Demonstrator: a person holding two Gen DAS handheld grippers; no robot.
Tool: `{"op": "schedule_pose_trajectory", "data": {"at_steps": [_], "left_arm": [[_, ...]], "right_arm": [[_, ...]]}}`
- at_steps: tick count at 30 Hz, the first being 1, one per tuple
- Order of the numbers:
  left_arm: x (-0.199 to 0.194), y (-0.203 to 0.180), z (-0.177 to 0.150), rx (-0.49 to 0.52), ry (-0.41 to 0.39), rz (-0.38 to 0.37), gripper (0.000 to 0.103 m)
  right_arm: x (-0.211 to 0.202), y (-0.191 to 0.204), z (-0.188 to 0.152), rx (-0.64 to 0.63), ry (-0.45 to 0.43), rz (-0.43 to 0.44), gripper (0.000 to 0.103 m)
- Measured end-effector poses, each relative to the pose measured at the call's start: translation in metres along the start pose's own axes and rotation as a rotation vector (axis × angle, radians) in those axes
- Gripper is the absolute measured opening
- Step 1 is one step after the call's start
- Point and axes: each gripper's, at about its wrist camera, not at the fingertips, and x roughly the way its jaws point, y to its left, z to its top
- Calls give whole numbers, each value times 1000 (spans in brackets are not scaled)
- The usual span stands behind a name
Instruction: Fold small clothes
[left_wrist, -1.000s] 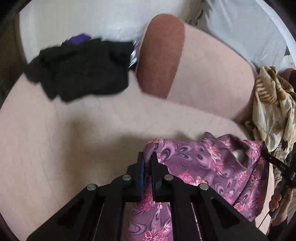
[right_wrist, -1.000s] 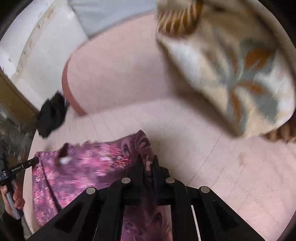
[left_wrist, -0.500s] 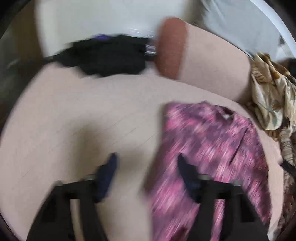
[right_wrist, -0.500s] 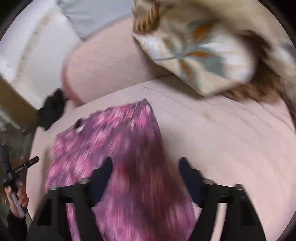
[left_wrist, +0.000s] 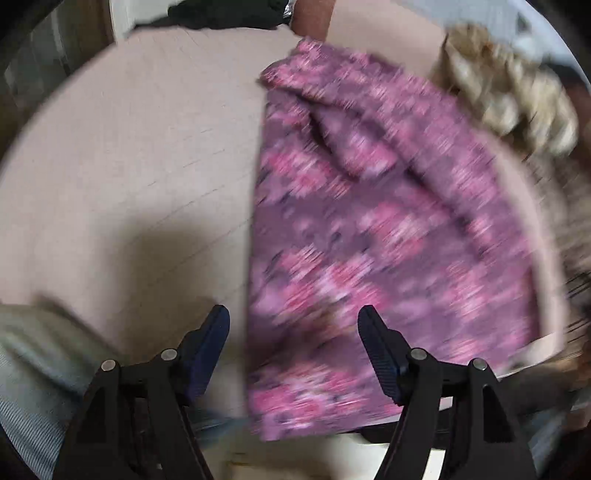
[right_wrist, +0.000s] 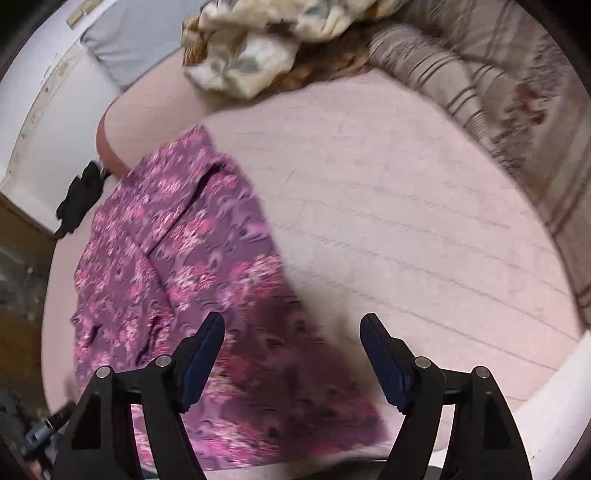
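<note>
A purple and pink floral fabric garment (left_wrist: 369, 229) lies spread flat on a pale pink cushioned surface (left_wrist: 140, 147). Its long axis runs straight away from both sets of jaws. The left gripper (left_wrist: 293, 343), jaws wide apart and empty, hovers over the garment's near left edge; cloth fills the gap's right half. The right gripper (right_wrist: 291, 350), jaws equally apart, hovers over its near right edge. Both look equally near. A raised fold creases the far end.

Bare pink bed surface (right_wrist: 406, 221) lies open right of the purple garment (right_wrist: 192, 258); a cream floral cloth (right_wrist: 251, 55) and striped bedding (right_wrist: 461, 85) crowd the far edge.
</note>
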Motion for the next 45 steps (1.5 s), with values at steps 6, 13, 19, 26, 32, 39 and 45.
{"op": "schedule_pose_trajectory", "data": {"at_steps": [6, 13, 19, 26, 32, 39, 45], "left_arm": [[14, -4, -13, 41, 71, -9, 64], [0, -2, -22, 63, 38, -8, 6], [-74, 19, -13, 27, -53, -97, 6], [-58, 41, -9, -38, 77, -26, 5], [-46, 26, -12, -28, 81, -71, 13], [-59, 9, 7, 15, -9, -72, 41], [-79, 15, 43, -18, -111, -55, 80]], "right_arm": [[26, -27, -6, 57, 195, 13, 76], [52, -2, -12, -59, 281, -152, 19], [10, -8, -7, -39, 239, -33, 5], [-16, 2, -37, -106, 254, -6, 6], [-4, 1, -23, -101, 248, -15, 49], [-14, 2, 7, -95, 179, 36, 66], [-15, 26, 29, -110, 130, 134, 73]]}}
